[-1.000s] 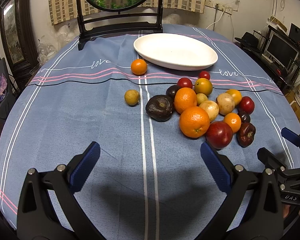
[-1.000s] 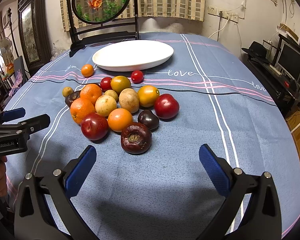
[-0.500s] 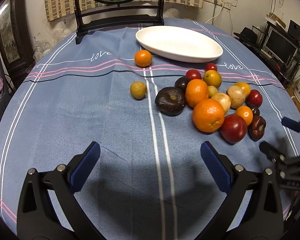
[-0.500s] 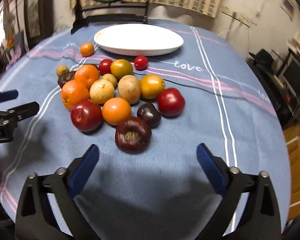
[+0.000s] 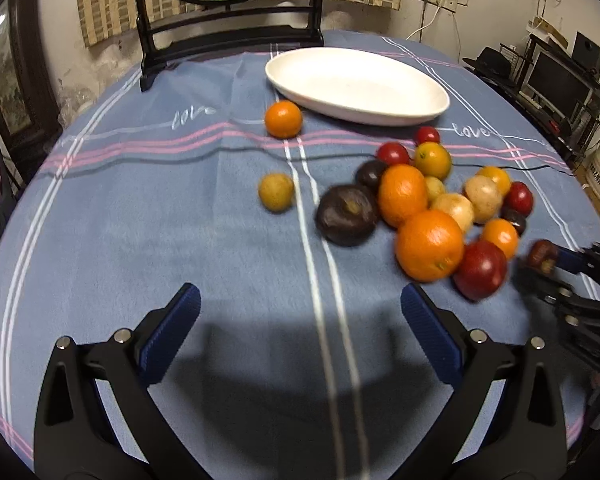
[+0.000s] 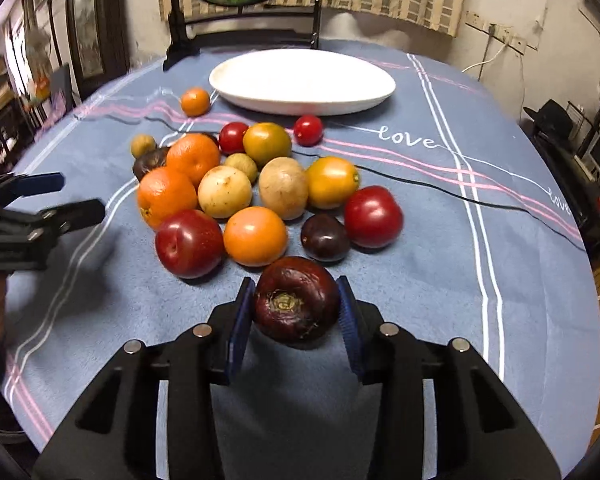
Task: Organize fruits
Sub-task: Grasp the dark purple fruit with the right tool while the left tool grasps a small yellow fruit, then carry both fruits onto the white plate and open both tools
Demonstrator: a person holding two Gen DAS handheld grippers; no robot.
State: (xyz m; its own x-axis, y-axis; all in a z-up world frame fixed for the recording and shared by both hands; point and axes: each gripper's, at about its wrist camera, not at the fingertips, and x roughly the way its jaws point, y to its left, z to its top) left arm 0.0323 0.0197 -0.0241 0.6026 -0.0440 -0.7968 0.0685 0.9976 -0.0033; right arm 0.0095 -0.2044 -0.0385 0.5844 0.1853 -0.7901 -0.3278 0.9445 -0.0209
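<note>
Right gripper (image 6: 296, 312), just closed, clasping round, wrinkled dark-red fruit (image 6: 296, 302); left gripper (image 5: 300, 320) spread wide over blue cloth counter (image 5: 140, 220).

Warm, dim indoor light falls from overhead, leaving soft dark shadows on the tabletop (image 5: 220, 260) under each gripper. Fisheye curvature bends the room and blackens the corners. The left wrist view is motion-blurred; the right is sharper, with glare on the white dish (image 6: 300, 80).

The left gripper (image 5: 300, 320), fingers (image 5: 172, 332) spread, hangs over bare tablecloth (image 5: 140, 216) beside piled fruits (image 5: 428, 216).
</note>
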